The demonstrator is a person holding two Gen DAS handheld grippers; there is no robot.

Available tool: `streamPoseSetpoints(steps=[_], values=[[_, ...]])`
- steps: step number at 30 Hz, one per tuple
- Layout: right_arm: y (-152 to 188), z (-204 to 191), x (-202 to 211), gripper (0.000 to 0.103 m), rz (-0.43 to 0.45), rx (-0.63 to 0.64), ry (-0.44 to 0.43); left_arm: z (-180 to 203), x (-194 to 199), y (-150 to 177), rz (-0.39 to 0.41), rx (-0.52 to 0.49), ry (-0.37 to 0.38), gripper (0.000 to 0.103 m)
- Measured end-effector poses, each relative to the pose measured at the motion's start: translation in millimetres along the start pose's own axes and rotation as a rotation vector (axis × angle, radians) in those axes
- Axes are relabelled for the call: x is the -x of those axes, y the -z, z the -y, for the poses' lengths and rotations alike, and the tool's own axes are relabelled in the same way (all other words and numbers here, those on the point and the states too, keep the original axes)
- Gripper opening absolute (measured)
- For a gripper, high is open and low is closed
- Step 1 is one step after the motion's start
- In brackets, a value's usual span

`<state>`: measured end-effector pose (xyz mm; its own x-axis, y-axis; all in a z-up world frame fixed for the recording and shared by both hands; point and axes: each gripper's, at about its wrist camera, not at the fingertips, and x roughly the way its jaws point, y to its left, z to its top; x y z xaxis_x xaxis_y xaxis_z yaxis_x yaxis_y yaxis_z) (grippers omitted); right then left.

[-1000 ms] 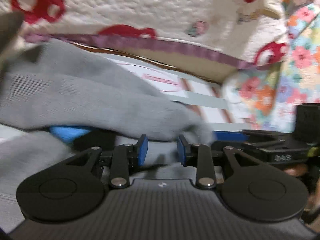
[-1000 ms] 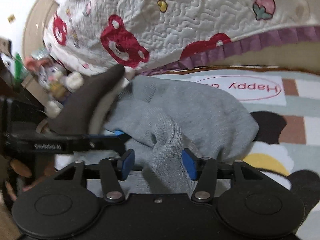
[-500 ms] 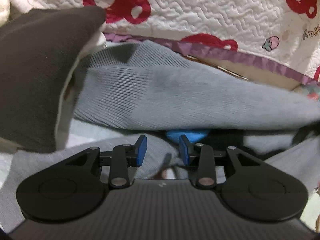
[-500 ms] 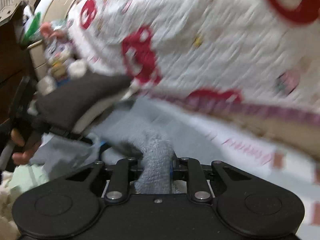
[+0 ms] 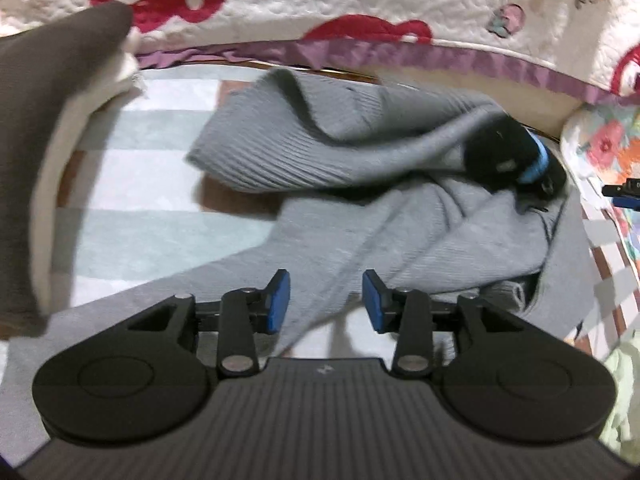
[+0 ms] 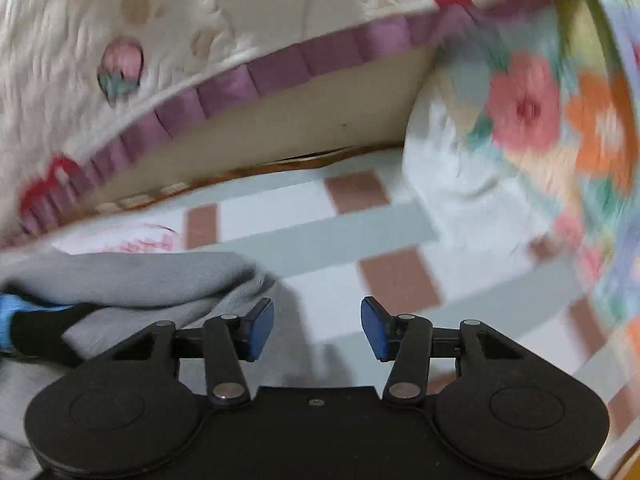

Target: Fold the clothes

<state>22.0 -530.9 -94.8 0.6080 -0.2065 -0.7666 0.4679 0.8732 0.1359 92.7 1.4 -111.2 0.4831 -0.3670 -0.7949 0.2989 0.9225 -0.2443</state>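
Observation:
A grey ribbed knit garment (image 5: pixel 360 184) lies rumpled on the checked mat (image 5: pixel 132 200), one fold thrown across its top. My left gripper (image 5: pixel 325 302) hovers over its near strip. Its jaws are opening, and the cloth shows in the gap with neither pad pressing on it. At the garment's right end a blurred black finger with a blue band, my right gripper (image 5: pixel 520 160), sits against the fabric. In the right wrist view my right gripper (image 6: pixel 317 328) is opening with only bare mat (image 6: pixel 320 248) between its pads, and the grey garment (image 6: pixel 132 276) lies to its left.
A white quilt with red bears and a purple frill (image 5: pixel 400 56) hangs along the far side. A floral cushion (image 6: pixel 520 120) stands at the right. A dark brown cloth with cream lining (image 5: pixel 44 152) fills the left. Pale green fabric (image 5: pixel 624 384) lies at the lower right.
My right gripper, clamped on a bunch of grey cloth half a second ago, has let go and swung right over bare mat. My left gripper's jaws have widened and it has dropped lower.

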Motion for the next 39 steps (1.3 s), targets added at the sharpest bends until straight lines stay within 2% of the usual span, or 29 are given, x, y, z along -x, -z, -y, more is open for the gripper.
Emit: streamPoseSetpoints(steps=[2, 8, 11, 15, 16, 18, 22, 25, 28, 31, 34, 35, 36, 38, 39], values=[[15, -7, 6, 0.054, -0.008, 0.026, -0.066, 4, -2, 2, 0.000, -0.007, 0.016, 0.042], [51, -63, 7, 0.055, -0.154, 0.141, -0.257, 17, -12, 11, -0.006, -0.008, 0.141, 0.042], [54, -93, 13, 0.055, -0.188, 0.231, -0.400, 26, -19, 17, -0.040, 0.009, 0.216, 0.042], [55, -140, 16, 0.056, -0.247, 0.364, -0.501, 43, -24, 23, -0.065, -0.015, 0.246, 0.042], [56, -147, 16, 0.057, -0.265, 0.367, -0.513, 46, -24, 24, -0.062, -0.034, 0.239, 0.042], [61, -149, 12, 0.063, -0.345, 0.285, -0.577, 50, -24, 26, -0.055, -0.061, 0.232, 0.045], [76, -150, -1, 0.065, -0.516, 0.104, -0.713, 50, -26, 29, -0.060, -0.074, 0.224, 0.047], [84, -157, 1, 0.065, -0.528, 0.104, -0.619, 53, -32, 27, -0.067, -0.069, 0.156, 0.048], [84, -156, 4, 0.065, -0.520, 0.100, -0.523, 56, -33, 21, -0.047, -0.053, 0.168, 0.047], [83, -151, 6, 0.066, -0.520, 0.085, -0.440, 62, -38, 18, -0.052, -0.073, 0.204, 0.047], [81, -147, 7, 0.067, -0.529, 0.112, -0.361, 62, -42, 18, -0.093, -0.014, 0.286, 0.047], [77, -145, 11, 0.067, -0.493, 0.121, -0.324, 64, -42, 20, -0.099, -0.002, 0.306, 0.047], [73, -141, 18, 0.067, -0.419, 0.112, -0.313, 66, -41, 24, -0.097, 0.001, 0.319, 0.047], [65, -134, 30, 0.067, -0.289, 0.097, -0.305, 73, -38, 31, -0.069, -0.041, 0.319, 0.047], [63, -133, 29, 0.067, -0.285, 0.095, -0.309, 77, -37, 35, -0.056, -0.064, 0.314, 0.047]])
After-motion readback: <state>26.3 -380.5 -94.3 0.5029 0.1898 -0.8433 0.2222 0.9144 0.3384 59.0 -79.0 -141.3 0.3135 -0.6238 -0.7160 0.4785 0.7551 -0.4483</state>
